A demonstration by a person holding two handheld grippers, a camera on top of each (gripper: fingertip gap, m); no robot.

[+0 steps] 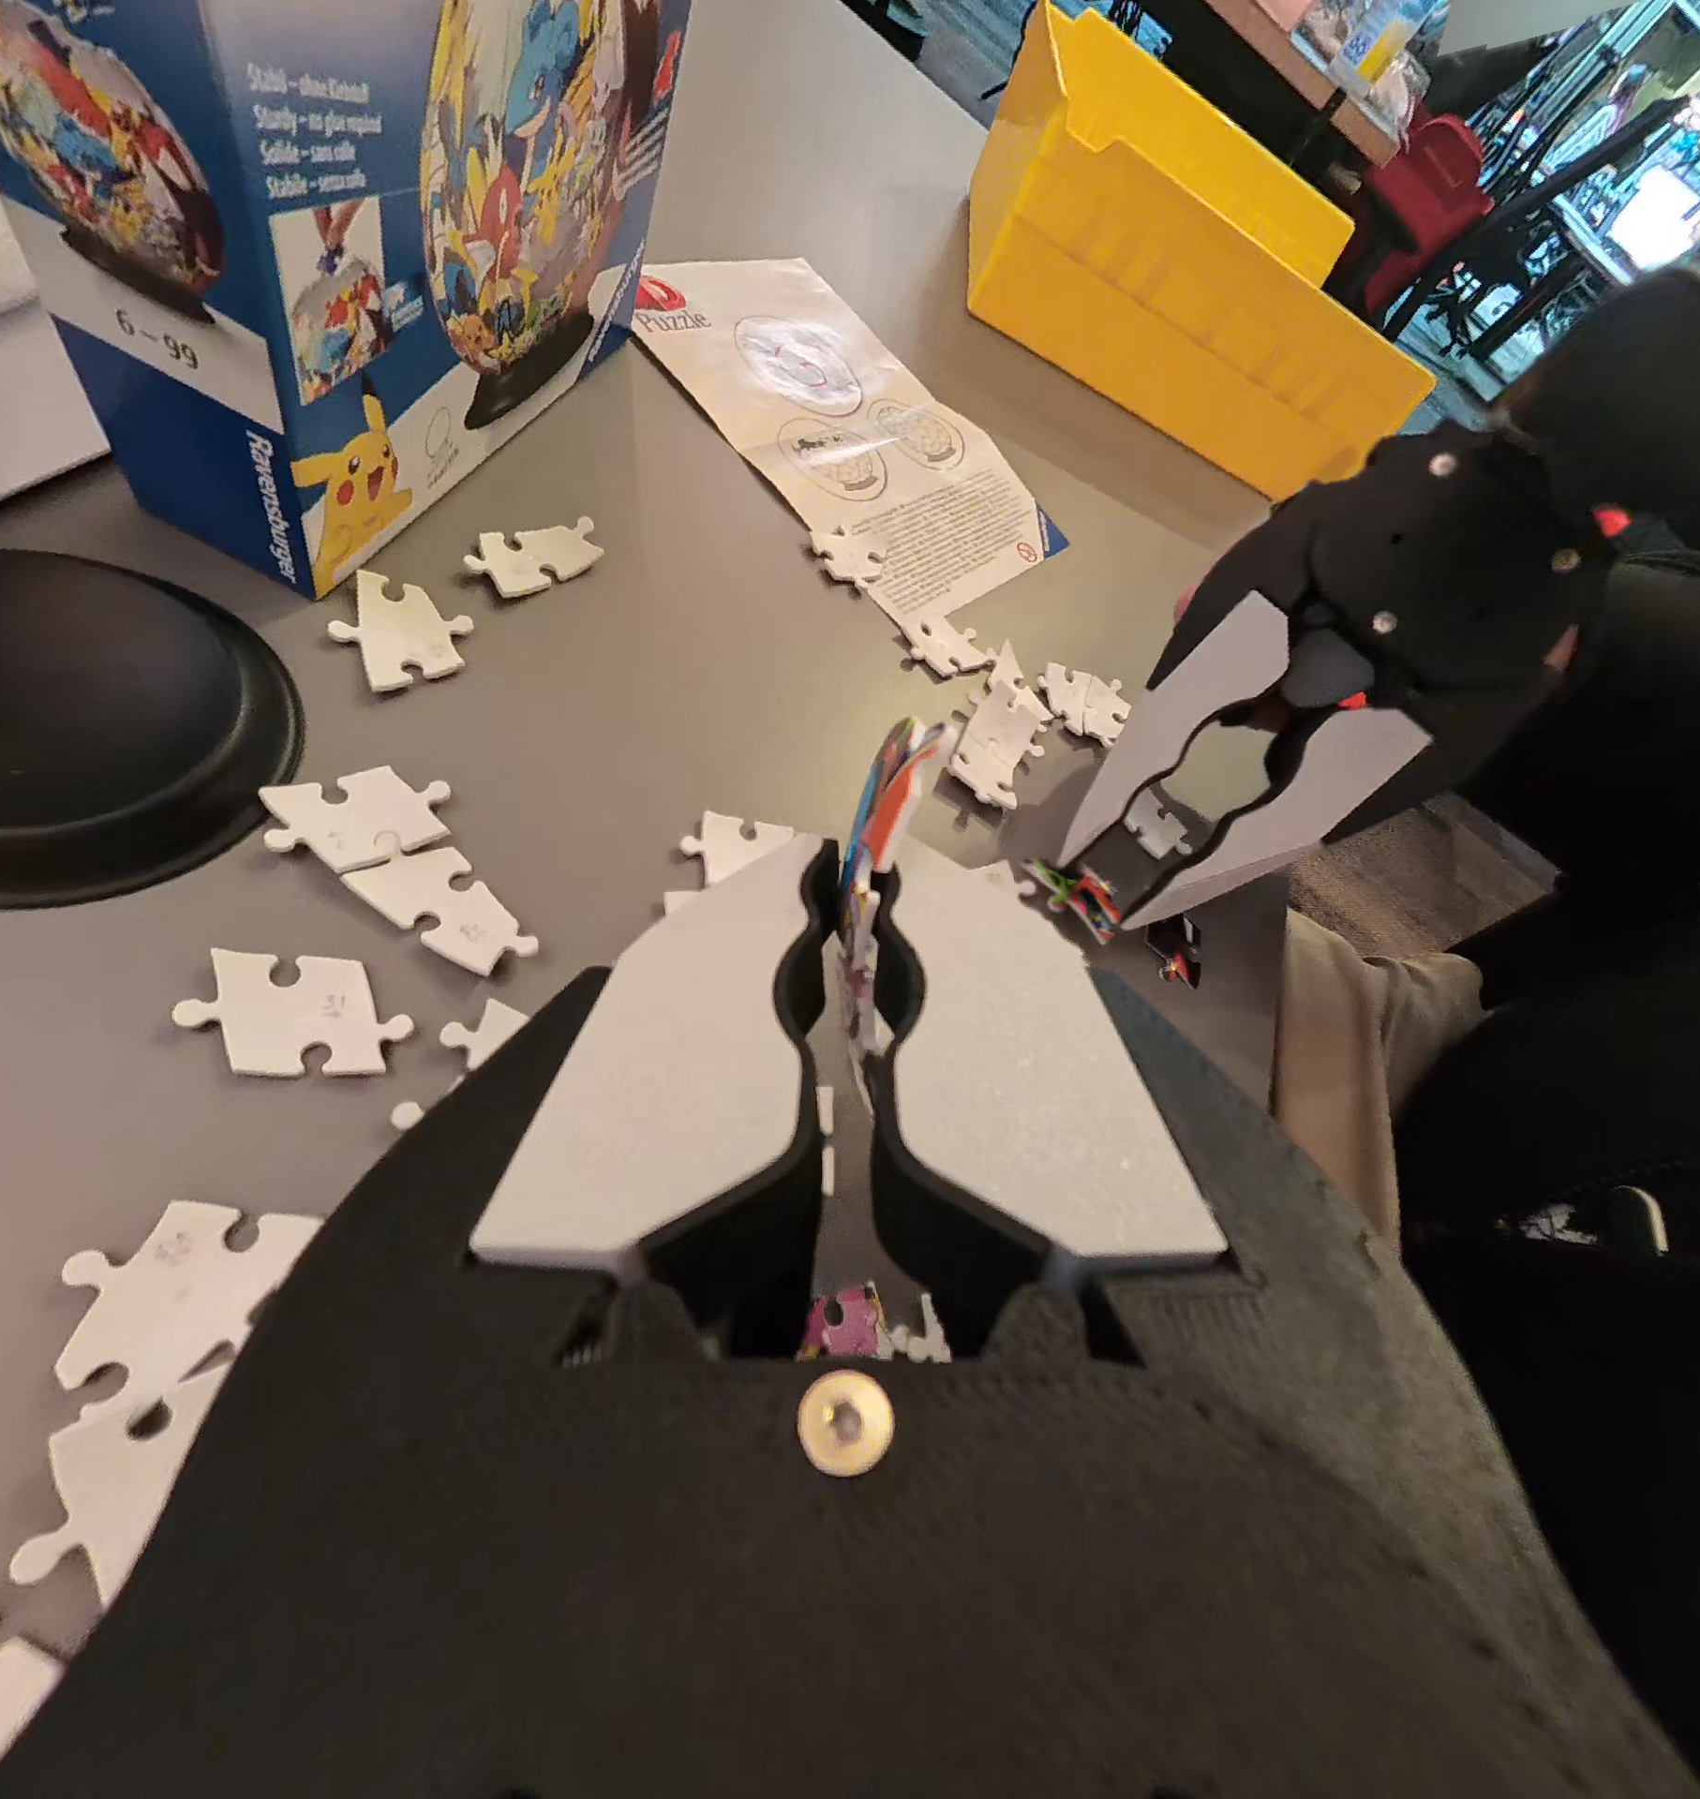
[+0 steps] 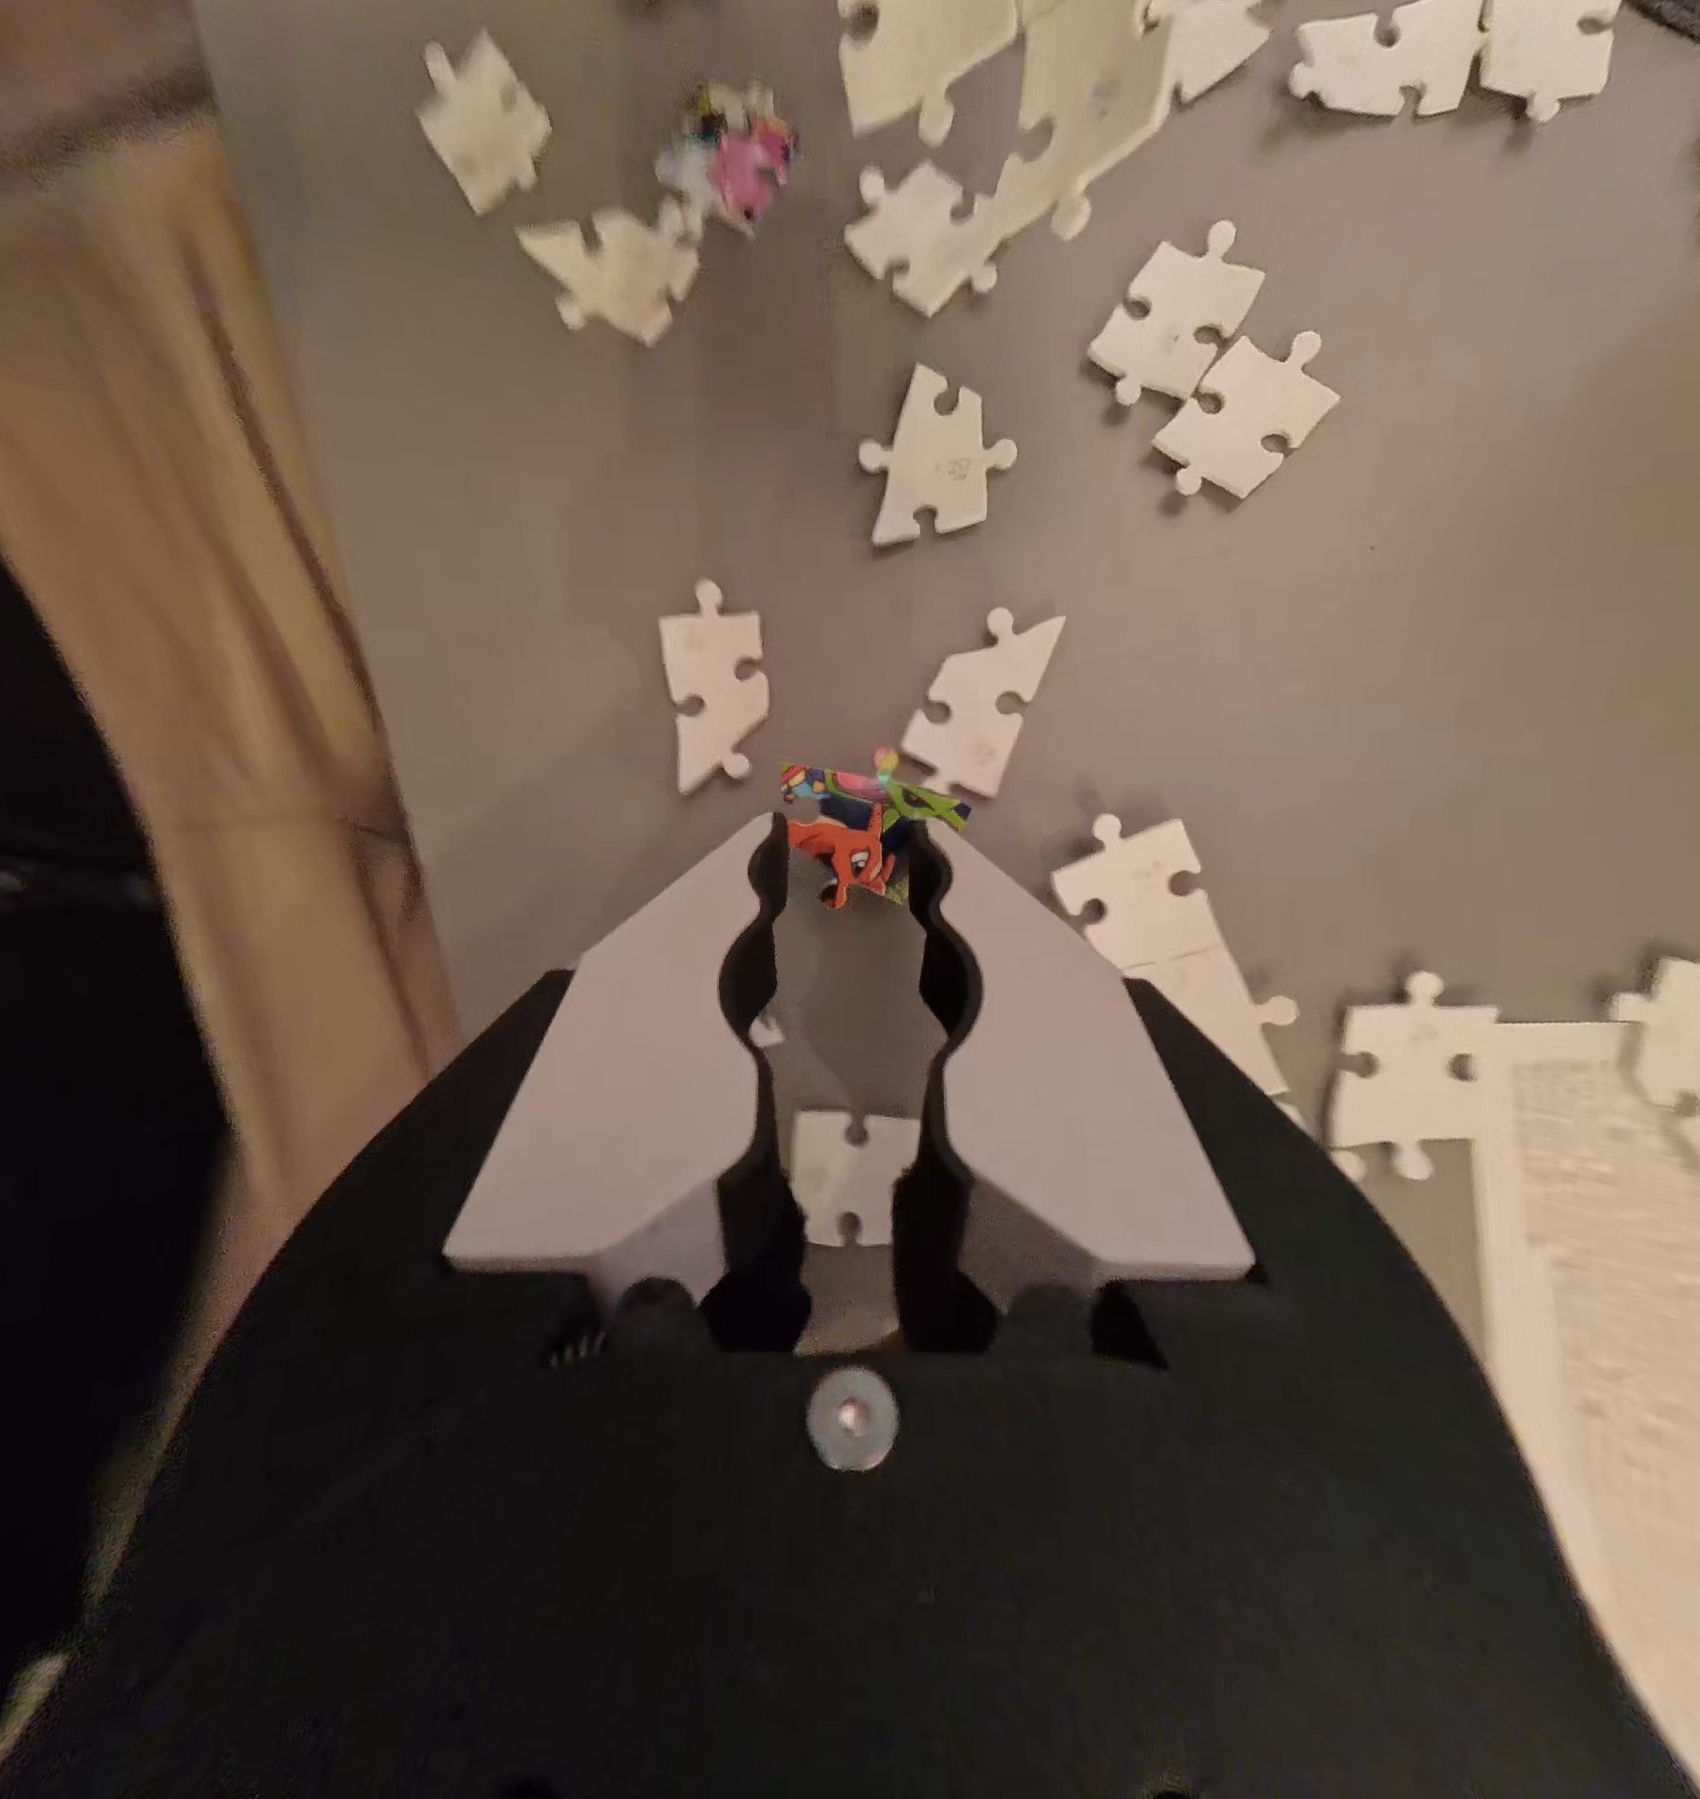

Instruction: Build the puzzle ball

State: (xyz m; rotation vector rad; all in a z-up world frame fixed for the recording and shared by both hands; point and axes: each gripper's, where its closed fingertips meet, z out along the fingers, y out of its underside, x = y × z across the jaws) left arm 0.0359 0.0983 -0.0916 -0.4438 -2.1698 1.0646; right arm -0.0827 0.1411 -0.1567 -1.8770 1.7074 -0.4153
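- Left wrist view: left gripper (image 1: 861, 876) is pinching a short colourful strip of joined pieces (image 1: 890, 808) edge-up above the table (image 1: 729, 175); white loose pieces (image 1: 296, 1012) are lying scattered, so most of the ball is waiting.
- Right wrist view: right gripper (image 2: 851, 857) is clamping a colourful piece (image 2: 851, 857) at its tips, just above the table.

the left gripper (image 1: 861, 876) points toward 12 o'clock in its own view, its grey fingers (image 1: 729, 1022) drawn nearly together and pinching a thin coloured piece edge-on. the right gripper (image 2: 851, 847) aims steeply down, fingertips parted by a narrow gap around a coloured piece; whether they grip it is unclear. from the left view it sits at 3 o'clock (image 1: 1109, 891), tips low.
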